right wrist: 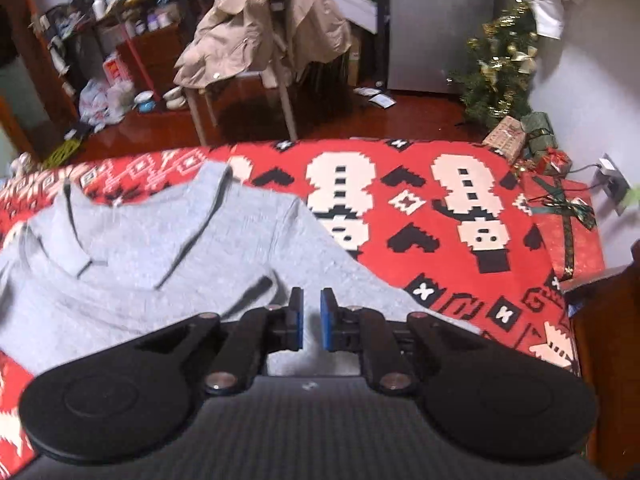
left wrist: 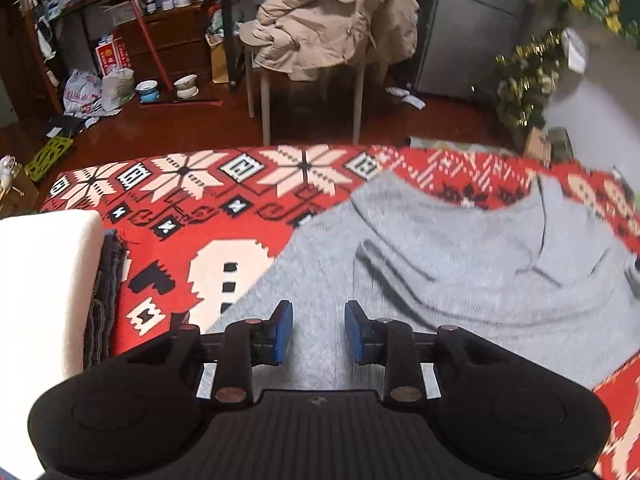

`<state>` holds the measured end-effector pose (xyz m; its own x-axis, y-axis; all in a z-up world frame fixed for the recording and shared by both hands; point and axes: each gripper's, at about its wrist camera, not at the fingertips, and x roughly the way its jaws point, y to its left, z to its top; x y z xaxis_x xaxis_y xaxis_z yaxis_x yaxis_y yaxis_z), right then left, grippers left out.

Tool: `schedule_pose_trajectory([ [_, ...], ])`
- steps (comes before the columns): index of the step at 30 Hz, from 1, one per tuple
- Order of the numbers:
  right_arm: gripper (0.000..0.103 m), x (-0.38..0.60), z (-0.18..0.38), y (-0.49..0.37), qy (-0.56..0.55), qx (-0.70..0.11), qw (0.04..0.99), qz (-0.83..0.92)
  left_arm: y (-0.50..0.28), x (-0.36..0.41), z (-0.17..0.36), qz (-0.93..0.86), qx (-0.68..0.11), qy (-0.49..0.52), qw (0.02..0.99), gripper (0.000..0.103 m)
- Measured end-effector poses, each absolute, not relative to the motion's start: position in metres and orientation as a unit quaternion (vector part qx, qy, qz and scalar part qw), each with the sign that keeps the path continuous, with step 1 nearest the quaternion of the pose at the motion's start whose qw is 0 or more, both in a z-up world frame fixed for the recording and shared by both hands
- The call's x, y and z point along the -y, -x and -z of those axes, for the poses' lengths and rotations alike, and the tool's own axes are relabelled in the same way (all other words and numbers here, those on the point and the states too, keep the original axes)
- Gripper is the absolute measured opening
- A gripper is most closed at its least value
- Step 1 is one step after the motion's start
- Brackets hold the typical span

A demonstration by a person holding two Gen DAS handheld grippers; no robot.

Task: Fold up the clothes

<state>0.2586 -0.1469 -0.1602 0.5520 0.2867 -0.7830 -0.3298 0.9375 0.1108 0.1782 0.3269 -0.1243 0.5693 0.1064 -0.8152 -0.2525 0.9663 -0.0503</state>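
Observation:
A grey hooded sweater (left wrist: pixel 460 264) lies spread on the red patterned blanket (left wrist: pixel 168 208), hood toward the far edge, partly folded with creases across its middle. My left gripper (left wrist: pixel 319 316) hovers over the sweater's near left part, open, with nothing between its blue pads (left wrist: pixel 285 332). In the right wrist view the same sweater (right wrist: pixel 160 248) fills the left half. My right gripper (right wrist: pixel 311 308) sits above its right sleeve, the pads (right wrist: pixel 297 320) only a narrow gap apart, and no cloth shows between them.
A white folded stack (left wrist: pixel 44 280) with a dark garment (left wrist: pixel 106 296) beside it lies at the blanket's left. Beyond the bed stand a chair with a beige coat (left wrist: pixel 332 24), a cluttered desk (left wrist: pixel 120 8), a small Christmas tree (right wrist: pixel 500 72) and wrapped gifts (right wrist: pixel 560 208).

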Motion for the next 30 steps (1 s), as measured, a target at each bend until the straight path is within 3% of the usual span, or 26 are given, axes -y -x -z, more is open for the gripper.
schedule_pose_trajectory([
  [2,0.021,0.146,0.16,-0.258,0.02,-0.433,0.879,-0.197,-0.178,-0.327,0.127,-0.098,-0.455,0.083,0.881,0.029],
  [8,0.021,0.13,0.169,-0.269,0.045,-0.436,0.876,-0.201,-0.177,-0.325,0.133,-0.092,-0.459,0.094,0.879,0.029],
  [10,0.015,0.128,0.172,-0.274,0.032,-0.44,0.874,-0.205,-0.177,-0.327,0.135,-0.091,-0.461,0.102,0.877,0.029],
  [11,0.005,0.126,0.171,-0.275,0.029,-0.439,0.874,-0.204,-0.178,-0.327,0.136,-0.09,-0.461,0.103,0.877,0.029],
  [12,0.001,0.124,0.171,-0.277,0.024,-0.438,0.875,-0.203,-0.178,-0.327,0.136,-0.09,-0.462,0.104,0.876,0.029],
  [15,0.001,0.121,0.168,-0.291,-0.013,-0.436,0.88,-0.186,-0.18,-0.325,0.137,-0.09,-0.463,0.105,0.876,0.029],
  [23,0.009,0.123,0.172,-0.322,-0.078,-0.458,0.875,-0.136,-0.18,-0.324,0.135,-0.064,-0.465,0.112,0.876,0.029],
  [30,0.01,0.117,0.145,-0.269,-0.056,-0.426,0.877,-0.216,-0.172,-0.295,0.136,-0.013,-0.48,0.104,0.871,0.029],
])
